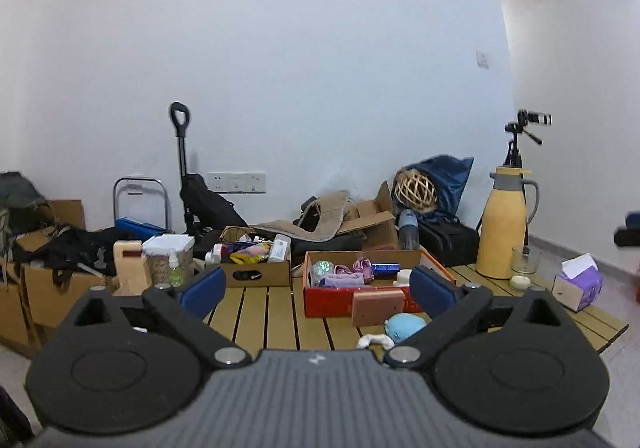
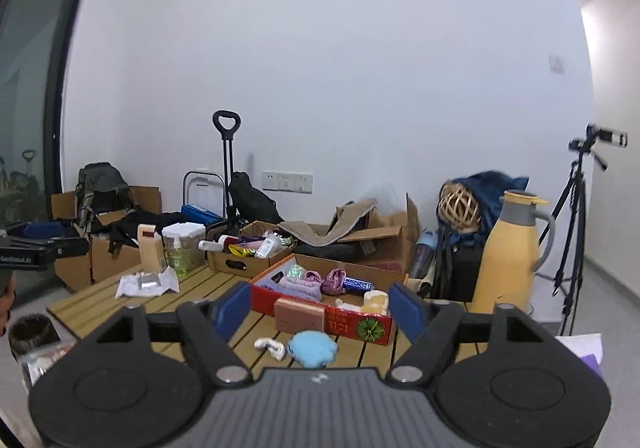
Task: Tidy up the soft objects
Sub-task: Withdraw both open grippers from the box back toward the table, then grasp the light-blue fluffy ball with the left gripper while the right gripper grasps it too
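Slatted wood table (image 1: 276, 312), white wall behind. My left gripper (image 1: 316, 286) and right gripper (image 2: 320, 306) both spread wide, empty. Blue plush (image 2: 312, 348) on table before red box (image 2: 352, 322), beside pink sponge (image 2: 299, 314).

The left gripper (image 1: 316, 284) has a grey ribbed body with a small white mark at its front edge, flanked by two round black discs, each with a shallow circular recess. Black link arms run from silver pivot bolts to blue padded fingers (image 1: 202, 290), behind black brackets with triangular cut-outs. The right gripper (image 2: 320, 308) is built alike, with the same blue fingers (image 2: 408, 312).
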A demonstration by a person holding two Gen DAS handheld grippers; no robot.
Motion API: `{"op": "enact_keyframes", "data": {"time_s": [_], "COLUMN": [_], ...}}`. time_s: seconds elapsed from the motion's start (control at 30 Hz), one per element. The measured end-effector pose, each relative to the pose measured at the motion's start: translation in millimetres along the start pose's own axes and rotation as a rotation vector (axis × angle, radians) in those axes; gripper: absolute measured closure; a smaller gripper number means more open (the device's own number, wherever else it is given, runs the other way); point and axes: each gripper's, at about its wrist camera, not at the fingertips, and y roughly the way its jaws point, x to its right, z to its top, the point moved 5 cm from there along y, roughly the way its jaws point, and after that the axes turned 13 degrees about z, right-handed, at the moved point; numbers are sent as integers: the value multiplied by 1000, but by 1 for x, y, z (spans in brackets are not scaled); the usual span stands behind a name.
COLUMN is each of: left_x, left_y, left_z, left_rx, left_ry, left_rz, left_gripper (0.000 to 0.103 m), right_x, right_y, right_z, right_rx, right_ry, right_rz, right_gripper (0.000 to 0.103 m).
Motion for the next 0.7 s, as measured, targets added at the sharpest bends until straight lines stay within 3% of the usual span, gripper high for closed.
{"op": "enact_keyframes", "data": {"time_s": [0.13,0.33,0.5,0.7], "left_x": [-11,-9,9,39], "left_y": [-18,3,44,100], "left_z": [-26,-40,-63,-83], "left_rx": [1,-47,-145,-232], "left_ry": [-40,-21,-23,-3], "left_rz": [15,-6,-43,-81], "left_gripper": [0,0,0,0], "right_x": [-23,-31,-17,9], "right_y": [-21,-12,24,88], "right_z": [-42,-70,-80,-103], "right_rx": [16,-46,-64,-147], "right_ry": [-15,10,64,141], "right_rz": [-82,-32,0,4], "right_gripper": [20,20,20,20]}}
